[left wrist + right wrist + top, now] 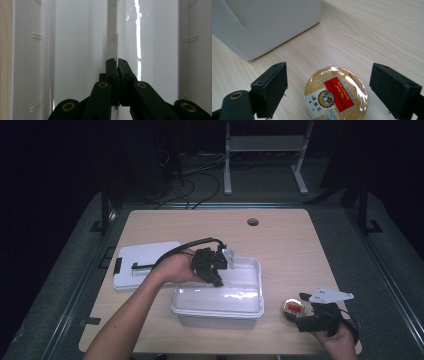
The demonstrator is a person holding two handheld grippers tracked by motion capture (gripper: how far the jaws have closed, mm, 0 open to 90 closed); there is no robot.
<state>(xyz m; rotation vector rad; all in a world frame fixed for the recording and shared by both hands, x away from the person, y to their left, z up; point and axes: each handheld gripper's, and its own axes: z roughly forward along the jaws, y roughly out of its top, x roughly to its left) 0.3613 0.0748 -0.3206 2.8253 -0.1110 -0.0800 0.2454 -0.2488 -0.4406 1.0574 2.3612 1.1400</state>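
Left tongs [220, 265] pinch the white bin's [250, 310] rim; right tongs [300, 312] stand open around a round tin [292, 307].

Farthest left on the counter [280, 235] lies a flat white lid [142, 257], just beyond the person's left hand [177, 267]. The left tongs, seen in the left gripper view [117, 61], are closed tight on the thin upright edge of the bin's wall [113, 30], with the glossy white inside spreading to both sides of the jaws. To the right of the bin, near its corner [274, 22], the right tongs [328, 82] are spread wide, and the gold tin with a red label [335, 93] lies flat on the wood between the jaws, touching neither.
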